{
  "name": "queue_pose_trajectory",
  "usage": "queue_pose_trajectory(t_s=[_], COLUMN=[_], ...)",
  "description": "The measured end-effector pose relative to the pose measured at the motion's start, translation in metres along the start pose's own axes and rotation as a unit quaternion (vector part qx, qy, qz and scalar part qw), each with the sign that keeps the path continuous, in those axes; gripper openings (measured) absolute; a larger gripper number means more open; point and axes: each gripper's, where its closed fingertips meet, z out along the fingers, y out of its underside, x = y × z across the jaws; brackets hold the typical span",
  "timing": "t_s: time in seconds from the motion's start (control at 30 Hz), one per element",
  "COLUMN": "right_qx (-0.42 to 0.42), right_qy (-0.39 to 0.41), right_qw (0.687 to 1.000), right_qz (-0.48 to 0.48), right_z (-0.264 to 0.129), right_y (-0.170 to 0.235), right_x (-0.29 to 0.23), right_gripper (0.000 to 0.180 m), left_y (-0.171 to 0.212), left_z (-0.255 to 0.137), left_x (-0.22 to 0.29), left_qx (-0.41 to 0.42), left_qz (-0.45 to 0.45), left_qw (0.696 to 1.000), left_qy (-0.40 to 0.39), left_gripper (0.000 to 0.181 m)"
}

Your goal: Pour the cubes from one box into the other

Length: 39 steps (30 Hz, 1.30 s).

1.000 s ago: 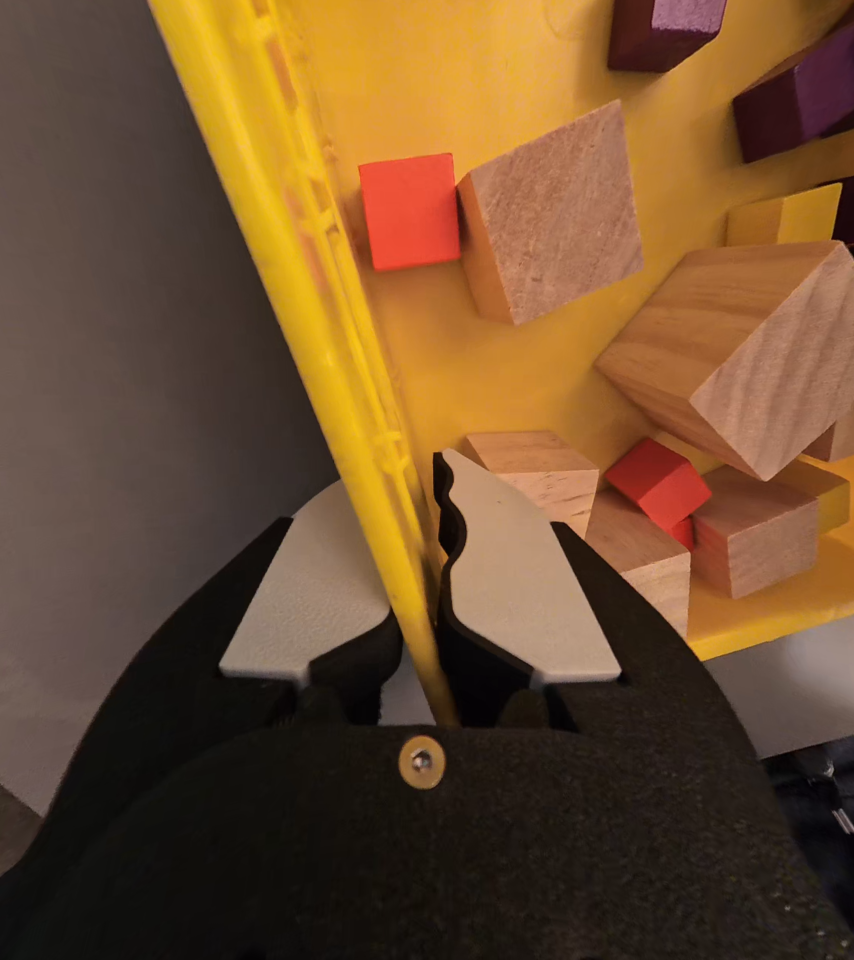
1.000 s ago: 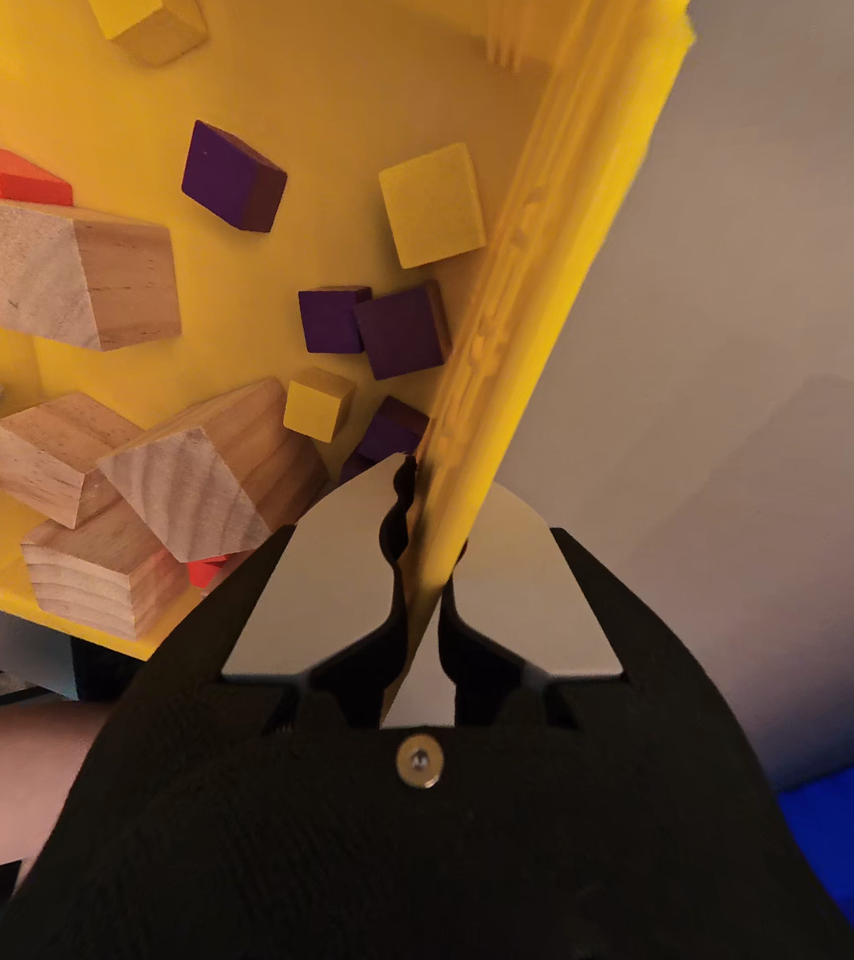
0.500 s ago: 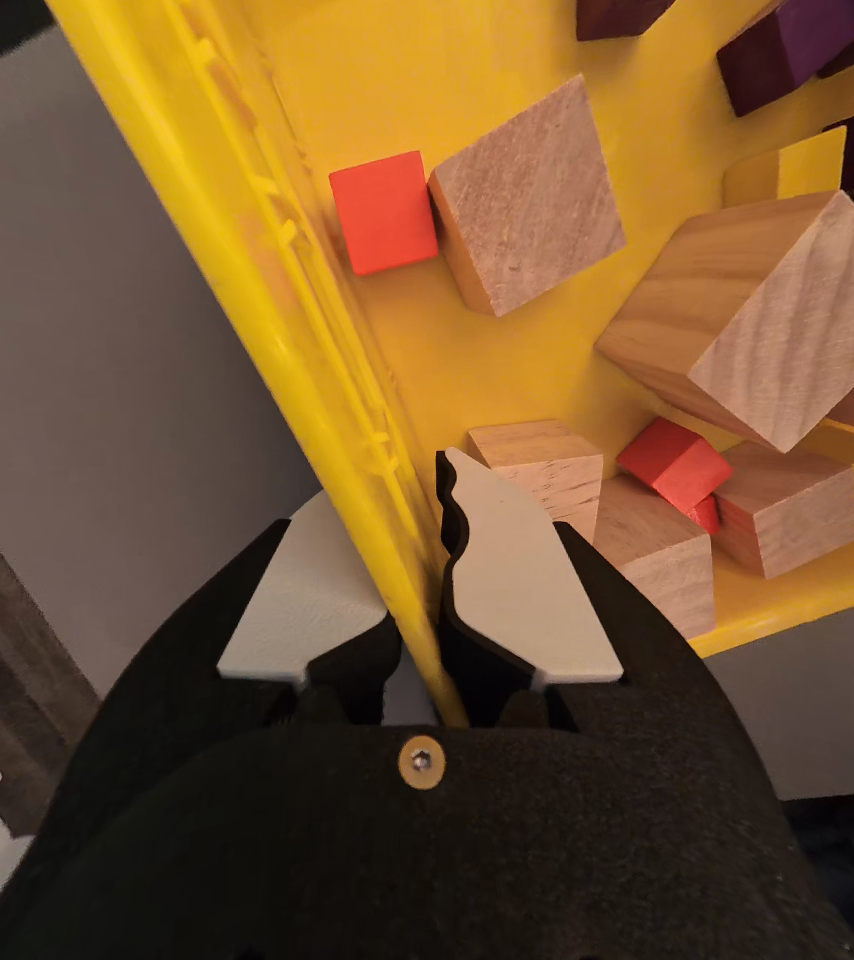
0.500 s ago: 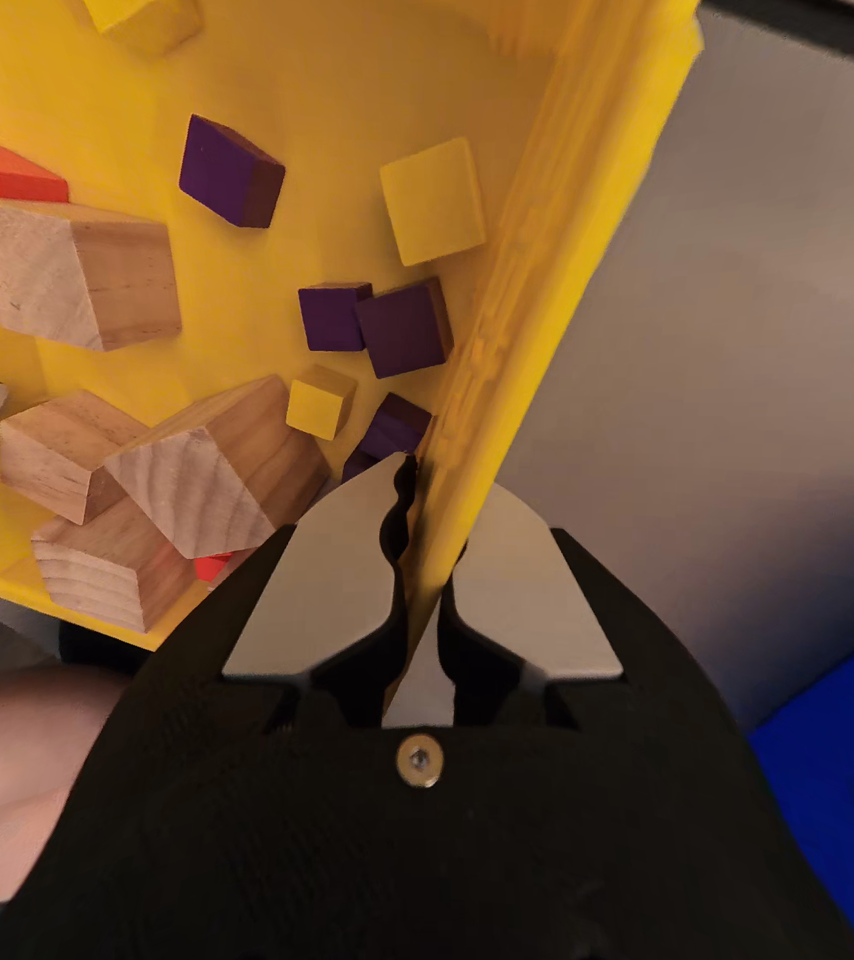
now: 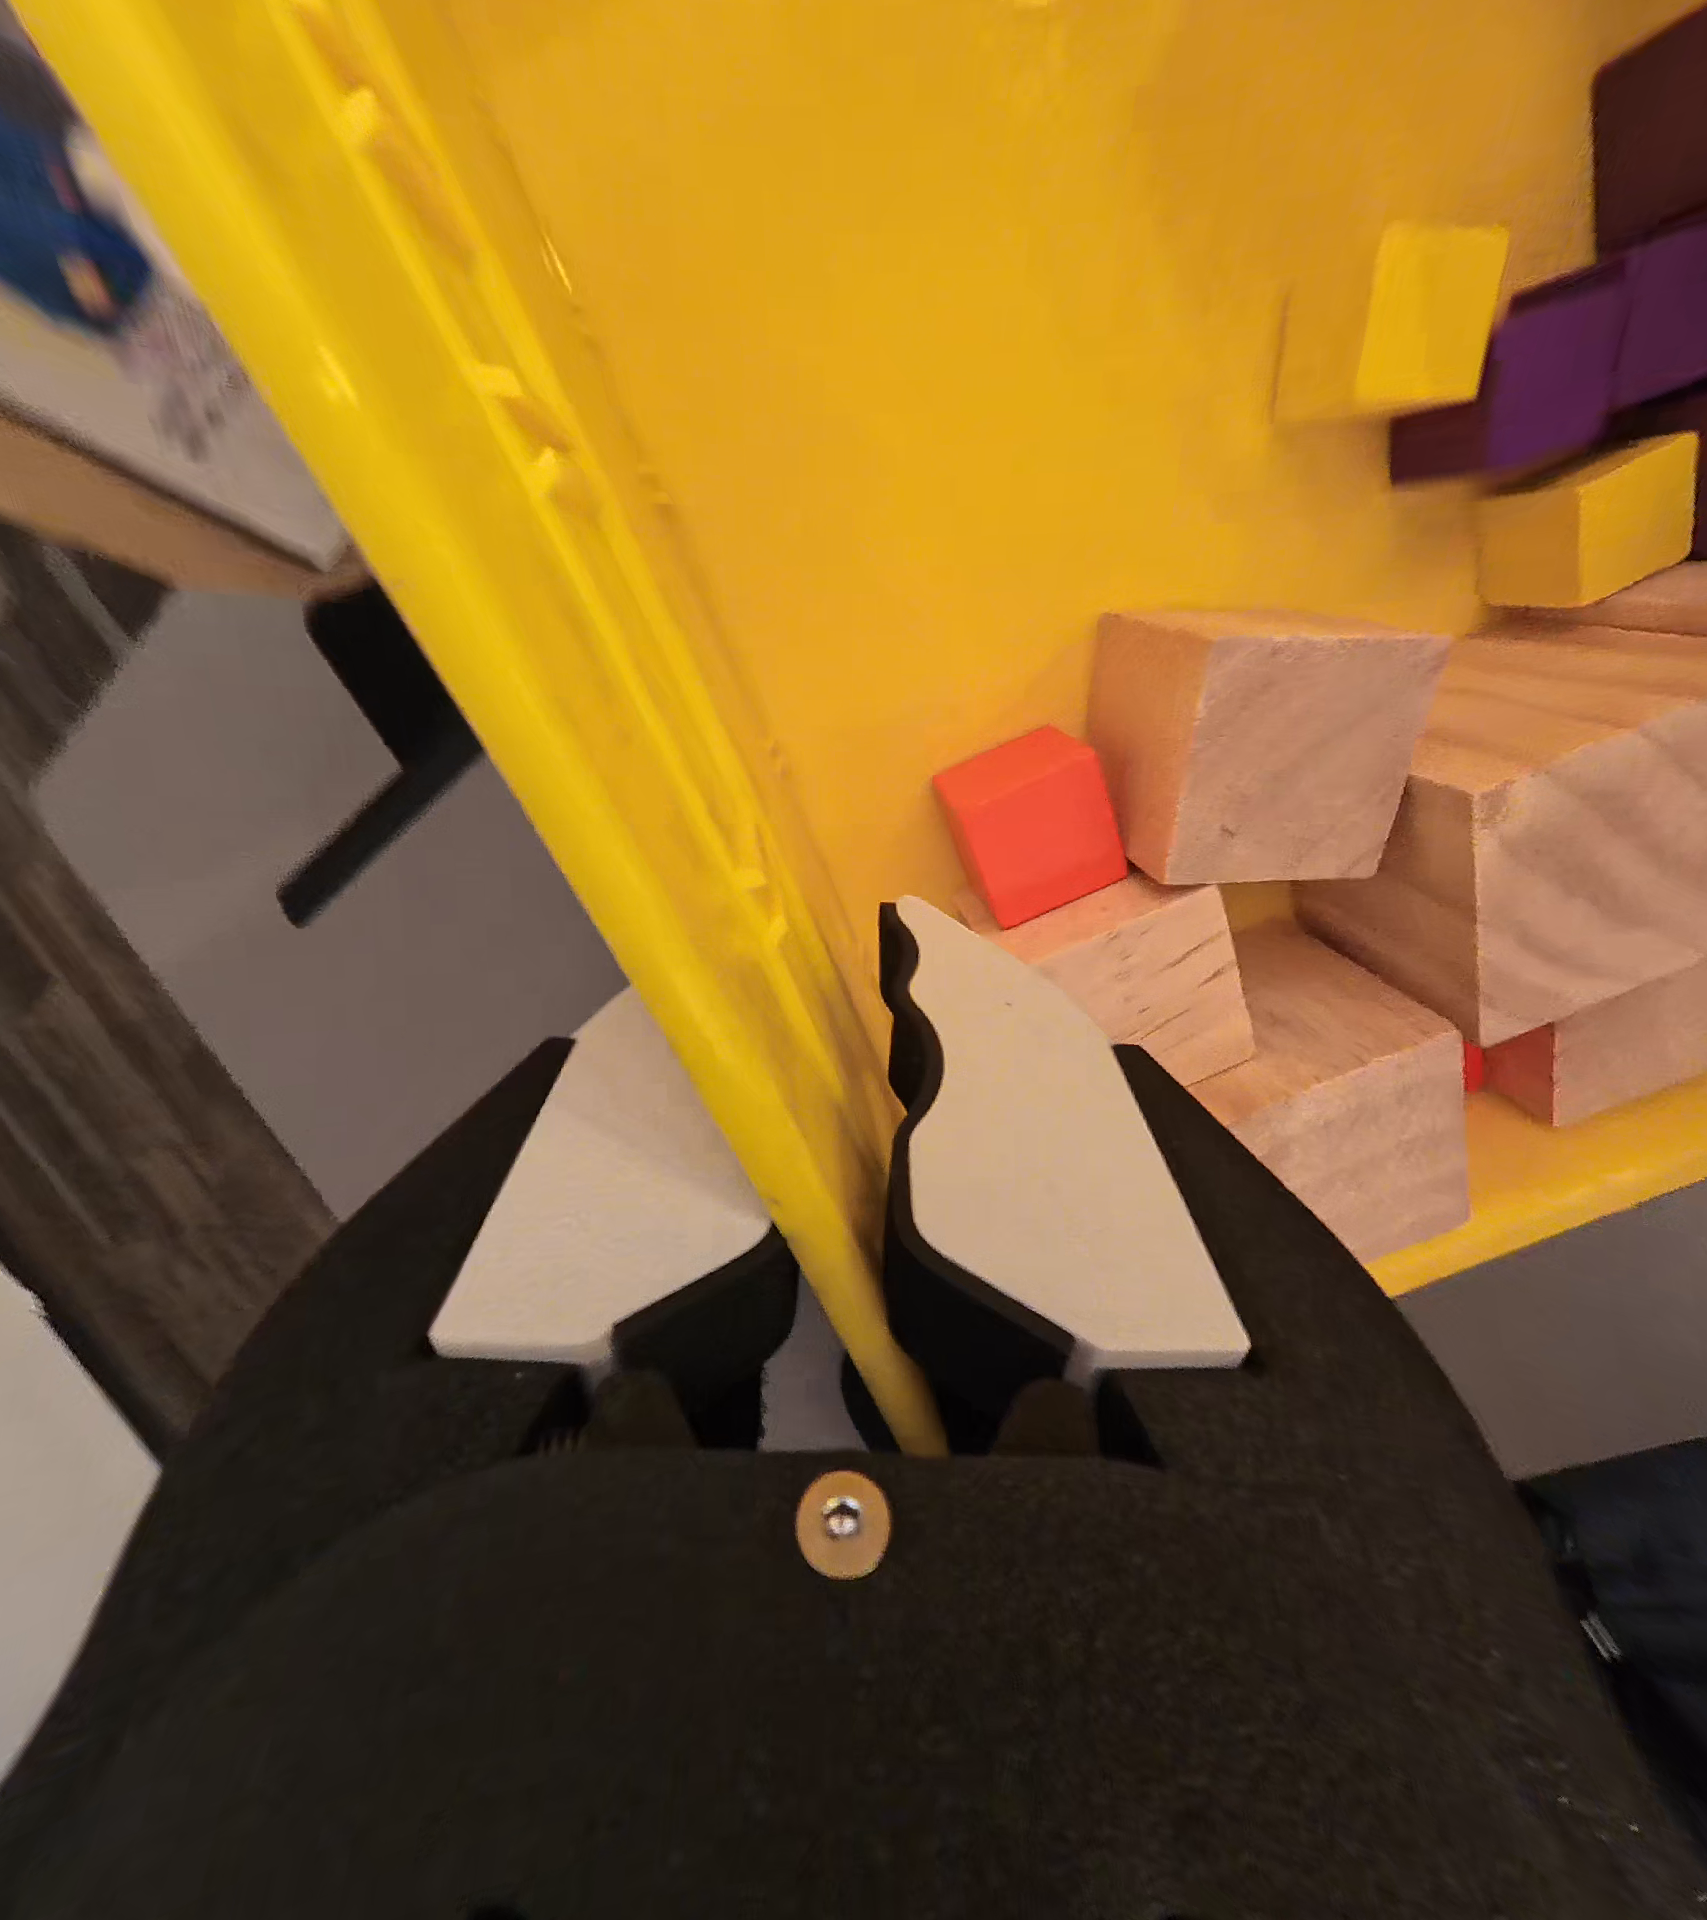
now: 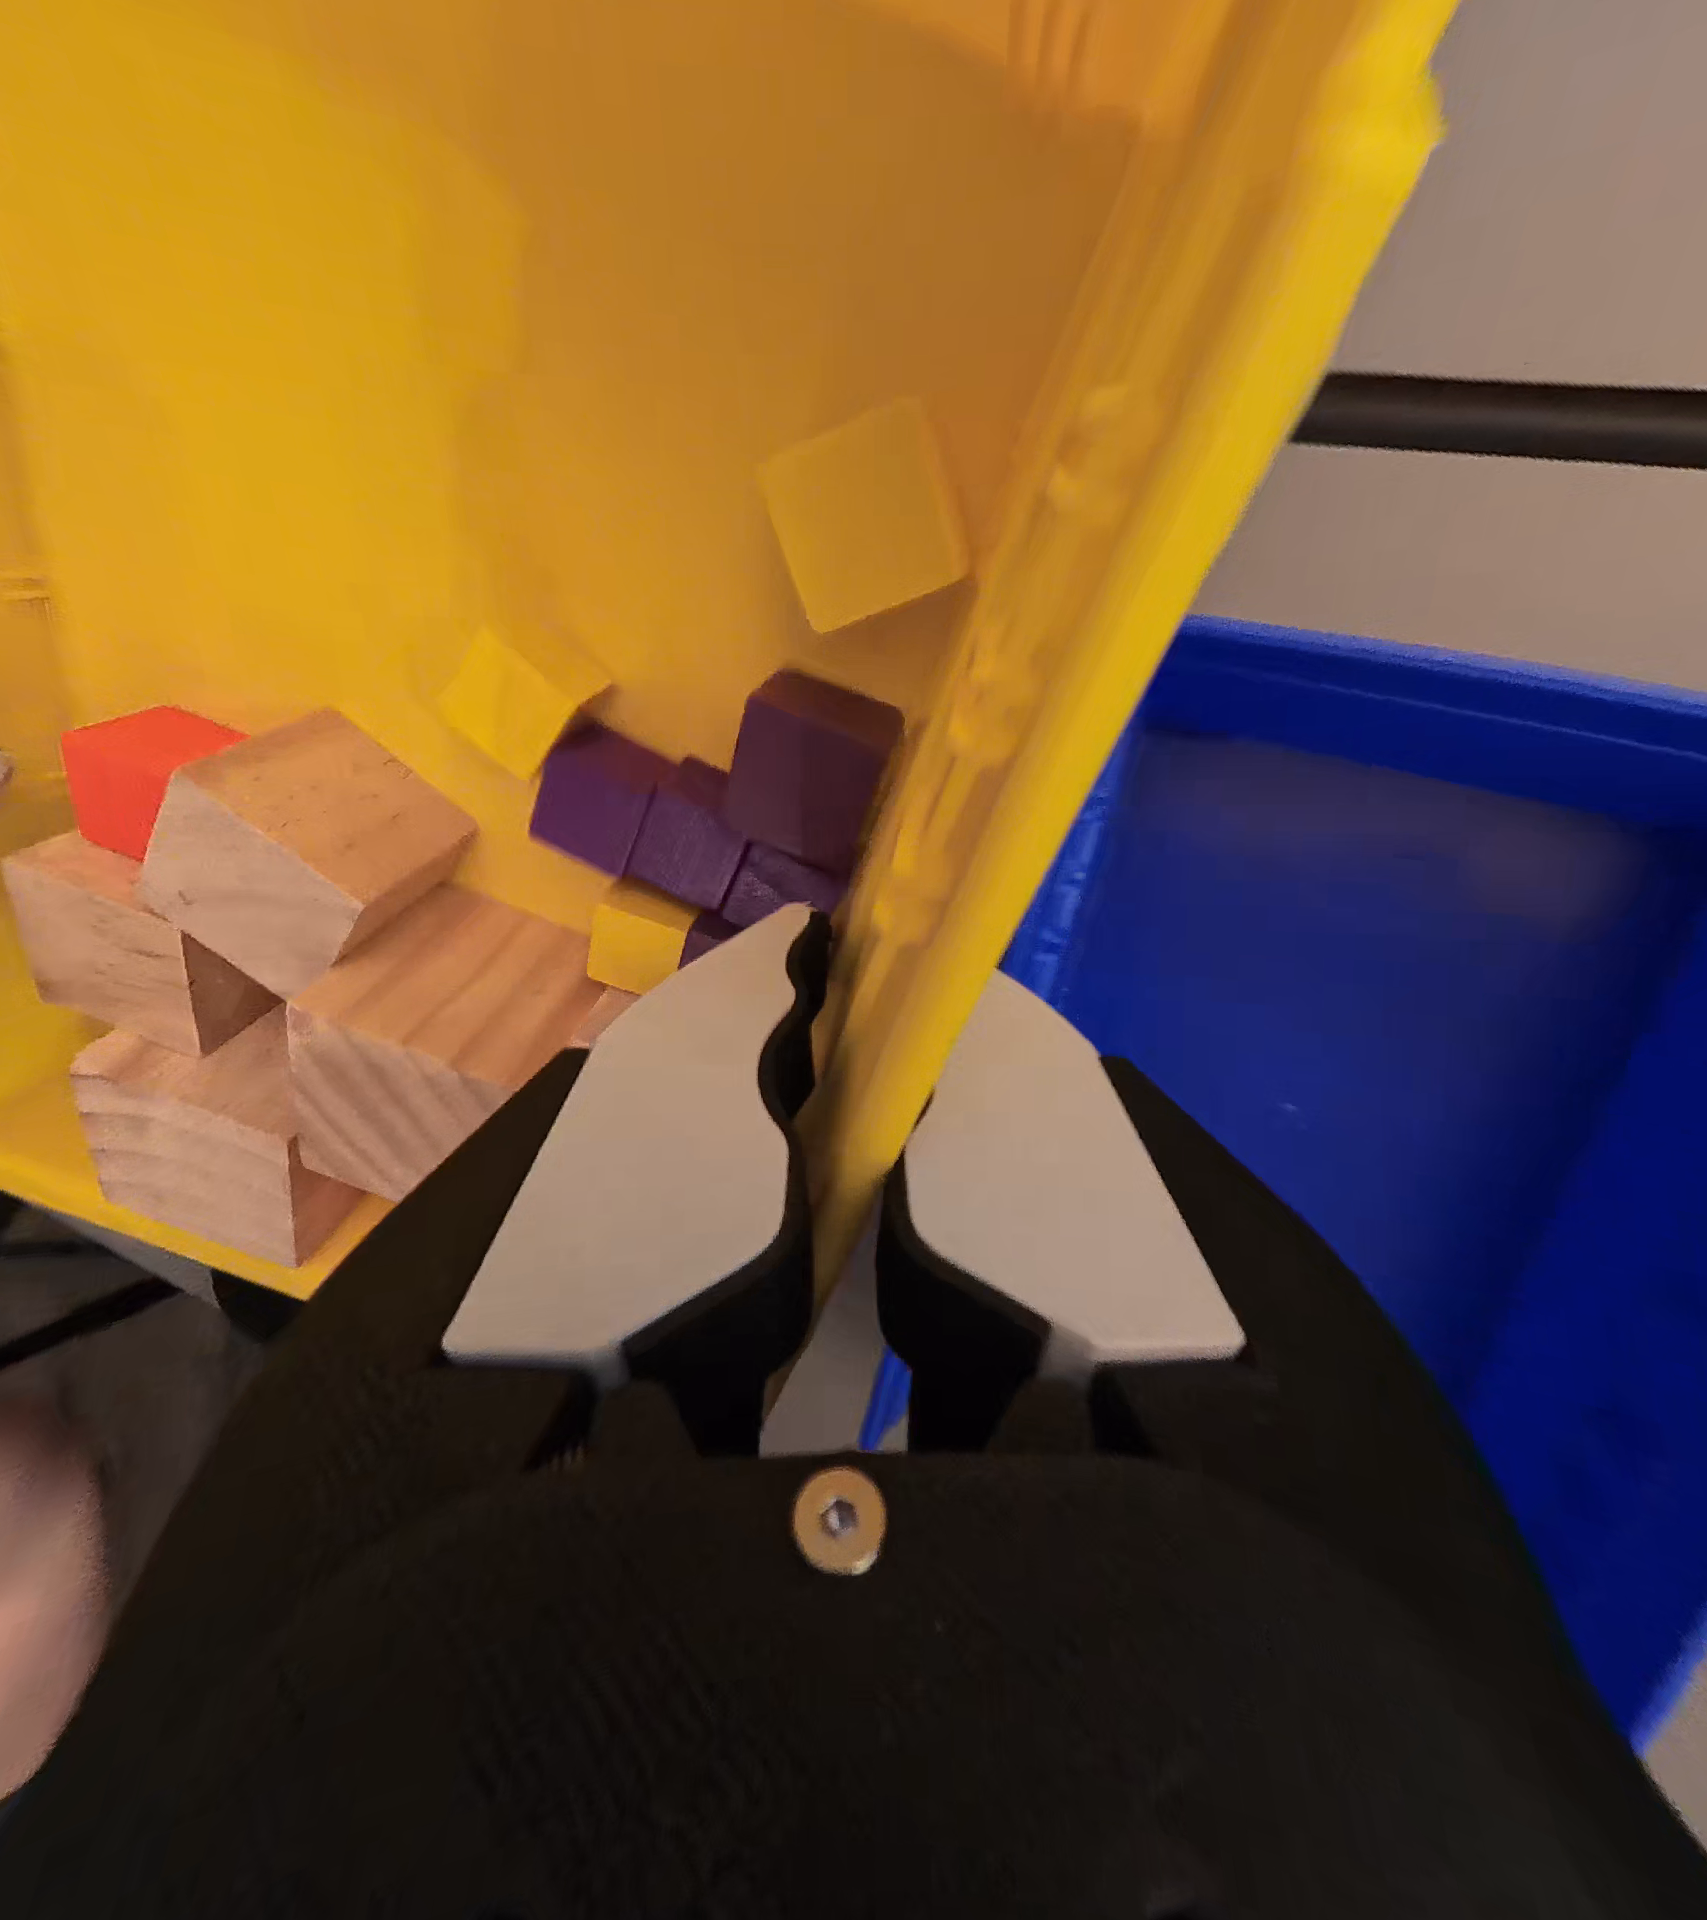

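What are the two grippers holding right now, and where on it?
Both hold the yellow plastic box. The left gripper clamps the rim of one side wall, the right gripper the rim of the opposite wall, each with one finger inside and one outside.

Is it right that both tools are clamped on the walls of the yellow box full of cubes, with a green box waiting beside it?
Not quite: the waiting box is blue, not green, as the right wrist view shows. The rest holds: the left tool and the right tool each clamp a wall of the yellow box, with the cubes inside.
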Motion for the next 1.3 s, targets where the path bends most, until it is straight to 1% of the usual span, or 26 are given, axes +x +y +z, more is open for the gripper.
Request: queue_pose_trajectory(t_s=[0.13, 0.23, 0.33, 0.47, 0.57, 0.63, 0.77, 0.93, 1.1, 1.23, 1.3], right_qx=[0.063, 0.120, 0.177, 0.243, 0.286, 0.303, 0.328, 0.373, 0.424, 0.452, 0.467], right_qy=[-0.002, 0.005, 0.021, 0.047, 0.057, 0.049, 0.062, 0.093, 0.079, 0.084, 0.087], right_qw=[0.997, 0.991, 0.981, 0.965, 0.953, 0.948, 0.941, 0.923, 0.902, 0.888, 0.880], right_qz=[0.038, 0.065, 0.082, 0.086, 0.082, 0.081, 0.056, 0.024, 0.005, -0.006, -0.013], right_z=[-0.038, -0.057, -0.066, -0.068, -0.065, -0.062, -0.070, -0.094, -0.102, -0.109, -0.114], right_y=[-0.003, 0.000, 0.006, 0.014, 0.019, 0.015, 0.009, 0.003, -0.006, -0.007, -0.008], right_x=[0.054, 0.096, 0.135, 0.175, 0.192, 0.201, 0.210, 0.205, 0.202, 0.203, 0.202], right_gripper=[0.006, 0.006, 0.006, 0.005, 0.006, 0.005, 0.005, 0.005, 0.005, 0.005, 0.004], left_y=[-0.059, -0.098, -0.128, -0.154, -0.165, -0.169, -0.171, -0.174, -0.179, -0.180, -0.180], left_z=[-0.018, -0.019, -0.012, 0.001, 0.007, 0.010, 0.011, -0.003, -0.017, -0.020, -0.024], left_x=[0.037, 0.068, 0.098, 0.127, 0.140, 0.144, 0.151, 0.151, 0.147, 0.150, 0.150], left_qx=[0.034, 0.078, 0.125, 0.178, 0.208, 0.224, 0.267, 0.324, 0.365, 0.389, 0.405], left_qz=[0.053, 0.089, 0.121, 0.147, 0.156, 0.153, 0.131, 0.115, 0.127, 0.129, 0.130], left_qw=[0.998, 0.992, 0.983, 0.970, 0.960, 0.954, 0.946, 0.929, 0.906, 0.896, 0.886], left_qy=[-0.029, -0.041, -0.057, -0.079, -0.103, -0.125, -0.129, -0.139, -0.172, -0.171, -0.183], left_gripper=[0.012, 0.012, 0.012, 0.012, 0.011, 0.011, 0.011, 0.011, 0.012, 0.013, 0.013])
